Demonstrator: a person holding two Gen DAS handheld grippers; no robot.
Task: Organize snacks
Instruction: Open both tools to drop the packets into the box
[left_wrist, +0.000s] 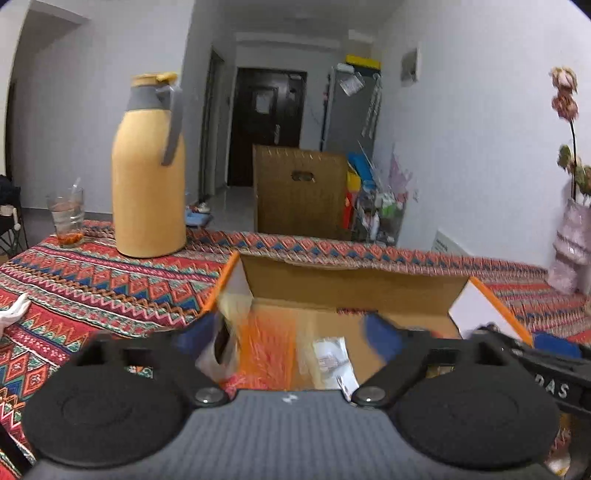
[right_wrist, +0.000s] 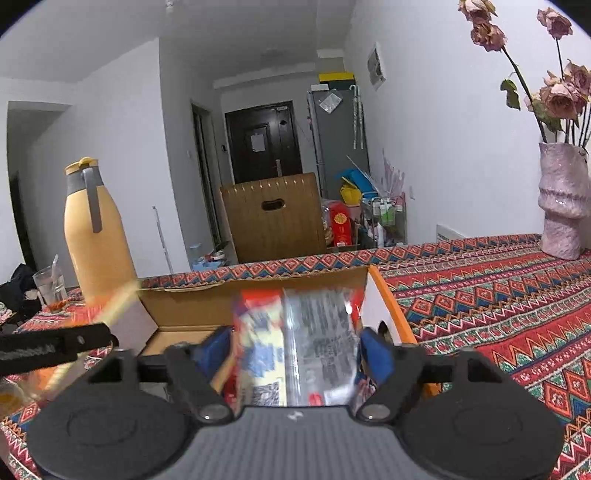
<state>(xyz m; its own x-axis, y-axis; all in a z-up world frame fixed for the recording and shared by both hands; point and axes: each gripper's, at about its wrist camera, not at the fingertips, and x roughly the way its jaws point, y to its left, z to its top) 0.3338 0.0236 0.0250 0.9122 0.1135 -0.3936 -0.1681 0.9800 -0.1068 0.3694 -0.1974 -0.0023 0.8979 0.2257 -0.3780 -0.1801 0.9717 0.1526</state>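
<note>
Dropping snacks into cardboard box (left_wrist: 354, 291): left tool (left_wrist: 291, 336) wide, orange packet (left_wrist: 264, 350) blurred, loose between pads; right tool (right_wrist: 295, 350) wide, printed packet (right_wrist: 295, 339) unpinched. Lift straight up, clear flaps.

The box (left_wrist: 354, 291) is matt brown cardboard with orange-edged flaps. A woven patterned cloth (right_wrist: 498, 295) covers the tabletop, its weave rough-looking. The orange packet (left_wrist: 266, 354) and the red packet (right_wrist: 295, 339) are glossy plastic film, blurred. The flask (left_wrist: 147, 173) looks smooth and matt, yellow with a grey plastic collar. The glass (left_wrist: 68, 216) is clear. The vase (right_wrist: 561, 199) has a lumpy, slightly glossy pink surface.
</note>
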